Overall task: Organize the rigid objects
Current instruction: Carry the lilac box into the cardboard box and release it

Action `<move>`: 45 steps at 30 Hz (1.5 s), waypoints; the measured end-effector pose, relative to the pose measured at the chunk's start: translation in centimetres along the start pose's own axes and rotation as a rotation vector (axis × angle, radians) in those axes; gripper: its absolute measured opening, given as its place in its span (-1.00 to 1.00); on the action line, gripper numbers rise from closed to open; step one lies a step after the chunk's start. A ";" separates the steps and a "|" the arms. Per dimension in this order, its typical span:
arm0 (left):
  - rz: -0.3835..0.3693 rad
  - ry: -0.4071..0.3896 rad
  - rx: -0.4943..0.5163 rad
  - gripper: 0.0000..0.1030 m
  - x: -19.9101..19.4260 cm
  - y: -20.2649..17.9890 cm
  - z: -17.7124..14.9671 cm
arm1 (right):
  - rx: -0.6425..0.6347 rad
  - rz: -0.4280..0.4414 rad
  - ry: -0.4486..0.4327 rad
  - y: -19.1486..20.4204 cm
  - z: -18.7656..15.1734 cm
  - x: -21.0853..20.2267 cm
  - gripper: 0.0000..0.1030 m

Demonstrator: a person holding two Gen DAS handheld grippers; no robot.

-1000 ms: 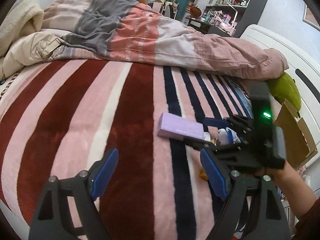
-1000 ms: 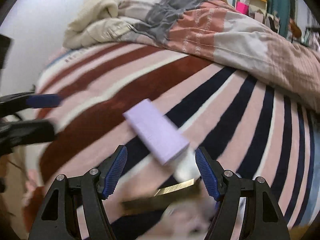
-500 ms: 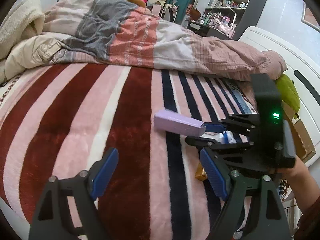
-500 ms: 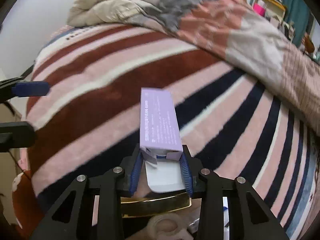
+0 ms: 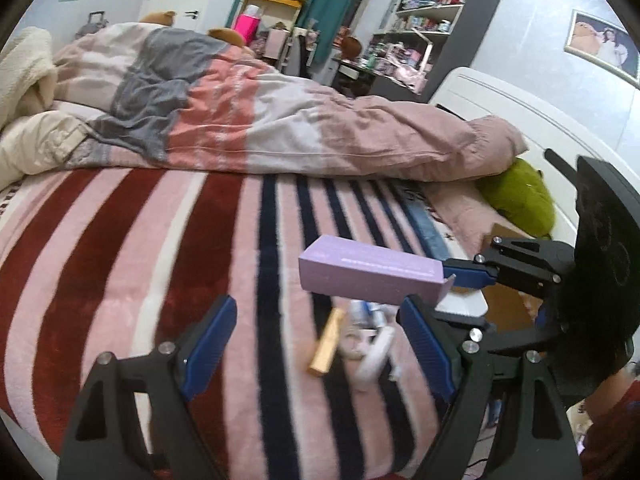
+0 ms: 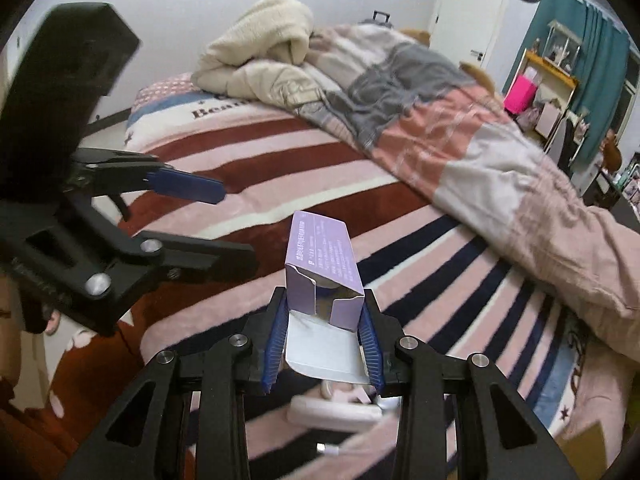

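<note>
Box [image 6: 320, 268], one, lilac, clamped in right gripper [image 6: 325, 334]; left gripper [image 5: 316, 344] wide, empty; perhaps three blurred items below.

Even, slightly cool indoor light fills both fisheye views, with no hard shadows or glare. Straight lines bow outward, and black vignetting cuts the corners. Small items on the striped blanket [image 5: 120, 248] smear with motion blur.

Box [image 6: 324, 268]: thin matt lilac card, printed, its end flaps white inside. Blanket [image 5: 132, 248] on the bed: plush, fuzzy striped fleece; quilt [image 5: 280, 128] behind it: smooth, crumpled woven cloth. Fingers [image 5: 208, 336]: ribbed blue rubbery pads on matt black plastic with bright metal screws; tube [image 5: 328, 342]: glossy gold.
</note>
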State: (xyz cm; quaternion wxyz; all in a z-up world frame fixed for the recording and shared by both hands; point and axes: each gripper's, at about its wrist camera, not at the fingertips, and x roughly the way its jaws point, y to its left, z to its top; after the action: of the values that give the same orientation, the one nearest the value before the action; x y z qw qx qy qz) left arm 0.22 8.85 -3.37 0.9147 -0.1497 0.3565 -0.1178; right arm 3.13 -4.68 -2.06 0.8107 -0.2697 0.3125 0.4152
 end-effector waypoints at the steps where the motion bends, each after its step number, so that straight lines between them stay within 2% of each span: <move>1: -0.020 0.005 0.001 0.58 0.1 -0.5 0.3 | -0.005 -0.006 -0.010 0.0 -0.3 -0.8 -0.42; 5: -0.132 0.022 -0.003 0.58 0.5 -2.7 1.6 | -0.002 -0.054 -0.044 -0.8 -1.4 -3.6 -0.42; 10: -0.330 0.065 0.012 0.58 1.8 -6.3 3.5 | 0.043 -0.102 -0.081 -3.2 -3.1 -6.7 -0.42; 13: -0.421 0.103 0.027 0.59 3.0 -8.6 4.4 | 0.064 -0.131 -0.104 -4.5 -4.5 -8.6 -0.42; 16: -0.520 0.151 0.034 0.70 4.7 -10.8 5.6 | 0.067 -0.163 -0.134 -5.2 -5.8 -10.4 -0.42; 24: -0.581 0.243 0.056 0.70 8.1 -16.6 6.8 | 0.141 -0.239 -0.183 -8.4 -9.6 -13.9 -0.42; 28: -0.610 0.333 0.055 0.70 9.8 -19.9 6.2 | 0.169 -0.304 -0.209 -9.5 -11.2 -15.3 -0.42; 30: -0.606 0.348 0.051 0.69 10.4 -21.2 5.9 | 0.172 -0.323 -0.217 -9.7 -11.9 -15.7 -0.42; 31: -0.600 0.346 0.043 0.59 10.7 -21.7 5.9 | 0.174 -0.322 -0.217 -9.8 -12.2 -15.7 -0.42; 32: -0.596 0.352 0.039 0.36 11.1 -22.0 5.9 | 0.170 -0.331 -0.218 -9.8 -12.5 -15.6 -0.42; 37: -0.599 0.390 0.084 0.07 12.1 -23.8 5.6 | 0.186 -0.335 -0.200 -10.6 -13.9 -15.9 -0.42; 45: -0.542 0.445 0.145 0.07 14.6 -26.4 4.2 | 0.267 -0.302 -0.125 -12.7 -16.2 -15.7 -0.43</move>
State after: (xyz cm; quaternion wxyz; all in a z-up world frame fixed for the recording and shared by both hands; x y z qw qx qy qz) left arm 10.72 -19.49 0.01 0.7585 -0.1441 0.4850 -0.4107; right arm 2.02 -30.43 1.01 0.9101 -0.1773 0.2697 0.2600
